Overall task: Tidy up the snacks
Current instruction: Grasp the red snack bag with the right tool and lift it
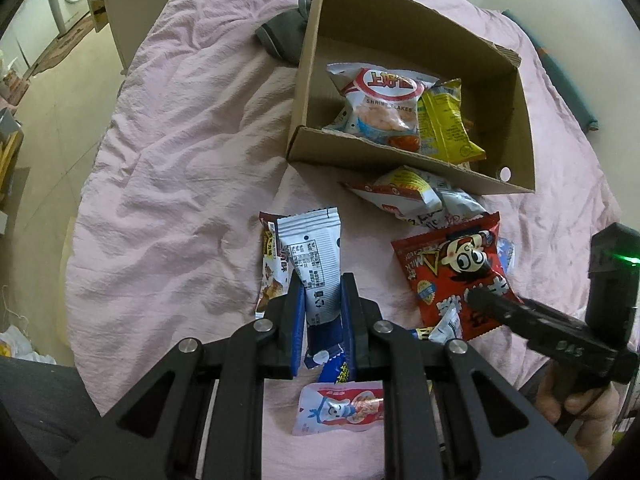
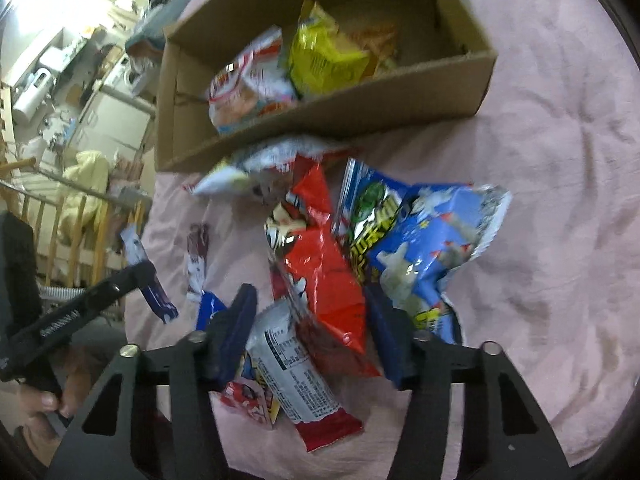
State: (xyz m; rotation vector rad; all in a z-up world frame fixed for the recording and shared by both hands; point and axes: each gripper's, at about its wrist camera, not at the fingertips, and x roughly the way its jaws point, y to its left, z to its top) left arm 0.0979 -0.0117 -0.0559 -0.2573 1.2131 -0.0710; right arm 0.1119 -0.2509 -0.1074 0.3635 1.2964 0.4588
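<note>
Over wrinkled pink bedsheet [image 1: 168, 200], left gripper [image 1: 323, 300] jaws pinching glossy white-blue wrapper [image 1: 316, 264], right gripper [image 2: 316, 320] jaws straddling crinkly red packet [image 2: 324, 280], pad contact unclear

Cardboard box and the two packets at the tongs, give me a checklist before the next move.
1. Left tongs shut on the white packet: ok.
2. Right tongs clamped on the red packet: not ok, packet between the pads but a gap shows beside it.
3. Room in the cardboard box: ok, bare floor beside the shrimp flakes bag.
4. Red packet clear of the blue bag: cannot tell.
</note>
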